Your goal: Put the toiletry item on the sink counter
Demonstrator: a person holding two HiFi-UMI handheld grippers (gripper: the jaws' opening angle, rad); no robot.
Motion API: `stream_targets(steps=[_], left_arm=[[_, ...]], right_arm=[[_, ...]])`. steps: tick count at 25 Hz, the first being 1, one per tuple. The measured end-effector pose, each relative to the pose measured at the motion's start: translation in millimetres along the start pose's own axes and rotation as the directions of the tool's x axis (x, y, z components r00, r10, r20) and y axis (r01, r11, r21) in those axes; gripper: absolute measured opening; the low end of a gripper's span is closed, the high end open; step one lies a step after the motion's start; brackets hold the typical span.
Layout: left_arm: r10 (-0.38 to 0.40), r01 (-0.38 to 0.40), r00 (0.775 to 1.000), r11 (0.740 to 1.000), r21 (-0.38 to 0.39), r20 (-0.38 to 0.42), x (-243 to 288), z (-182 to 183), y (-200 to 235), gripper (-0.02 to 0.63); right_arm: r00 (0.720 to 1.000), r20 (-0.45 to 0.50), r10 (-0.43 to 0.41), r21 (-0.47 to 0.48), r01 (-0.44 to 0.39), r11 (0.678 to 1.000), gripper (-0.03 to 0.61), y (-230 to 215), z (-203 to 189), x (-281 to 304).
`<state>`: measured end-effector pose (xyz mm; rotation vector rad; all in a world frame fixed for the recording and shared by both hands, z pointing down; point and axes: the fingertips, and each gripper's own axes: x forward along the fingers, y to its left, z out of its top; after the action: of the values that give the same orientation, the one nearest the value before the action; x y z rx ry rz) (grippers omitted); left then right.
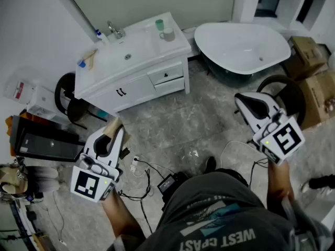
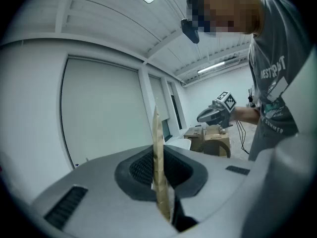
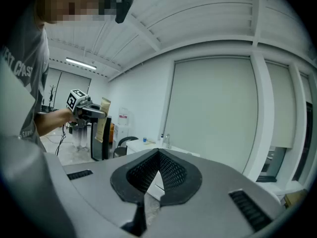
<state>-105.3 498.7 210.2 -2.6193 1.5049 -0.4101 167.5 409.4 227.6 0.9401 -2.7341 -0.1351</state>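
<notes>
The toiletry item is a flat tan packet (image 1: 112, 125). My left gripper (image 1: 116, 132) is shut on it, low at the left over the grey floor. In the left gripper view the packet (image 2: 156, 130) stands edge-on and sticks up from between the closed jaws of the left gripper (image 2: 158, 155). The white sink counter (image 1: 137, 61) stands ahead, well apart from both grippers. My right gripper (image 1: 242, 101) hangs at the right, shut with nothing in it; in its own view the right gripper (image 3: 158, 153) has its tips touching. The same view shows the packet (image 3: 104, 119) far off at the left.
On the counter are a faucet (image 1: 115, 31), a green cup (image 1: 159, 24), a grey mug (image 1: 168, 34) and a small blue-capped bottle (image 1: 99, 34). A white bathtub (image 1: 242, 46) stands to the right, with cardboard boxes (image 1: 310, 57) beyond it. Cables (image 1: 152, 174) lie on the floor by my feet.
</notes>
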Motion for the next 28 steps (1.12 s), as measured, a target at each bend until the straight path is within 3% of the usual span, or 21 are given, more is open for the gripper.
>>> stream_targets(steps=[18,28], left_arm=[[0.021,-0.021,1.000,1.000,0.014,-0.018,48.8,16.6,-41.2,0.015],[-0.018,0.018,1.000,1.000,0.005,0.000,120.5,36.6,-74.3,0.015]], right_arm=[[0.998,0.044,0.044,0.004,-0.044,0.999,0.029,-48.9,-18.3,-19.8],[0.995,0.057,0.087,0.014,-0.088,0.996,0.031,-90.3,-27.1,-13.2]])
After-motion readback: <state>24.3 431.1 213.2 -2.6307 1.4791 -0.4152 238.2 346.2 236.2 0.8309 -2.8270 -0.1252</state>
